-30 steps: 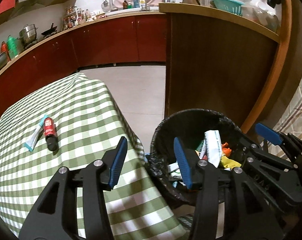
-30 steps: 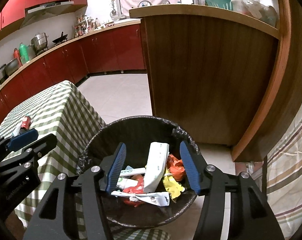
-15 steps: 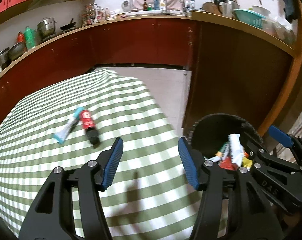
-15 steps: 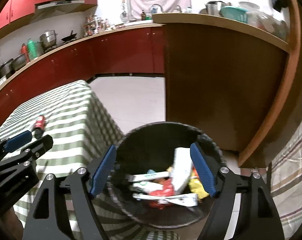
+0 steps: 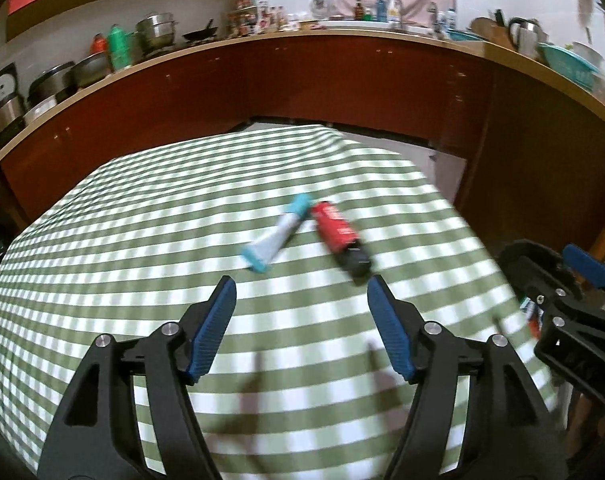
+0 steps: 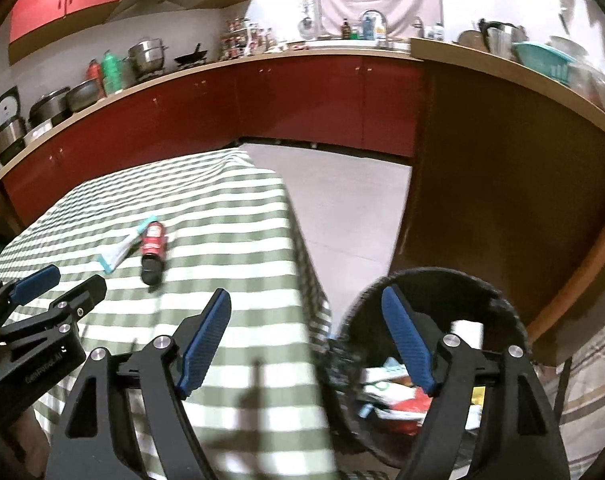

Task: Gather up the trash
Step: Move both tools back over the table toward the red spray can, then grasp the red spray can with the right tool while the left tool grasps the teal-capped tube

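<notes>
Left wrist view: the left gripper [image 5: 301, 324] hangs over the checked bench [image 5: 102, 240], its jaws opening with nothing between them; just past them lie a small tube [image 5: 276, 237] and a red bottle [image 5: 340, 236], touching. The right gripper [image 6: 306, 344] has jaws wide apart and empty, over the bench edge and the black bin [image 6: 498, 292] full of trash.
</notes>
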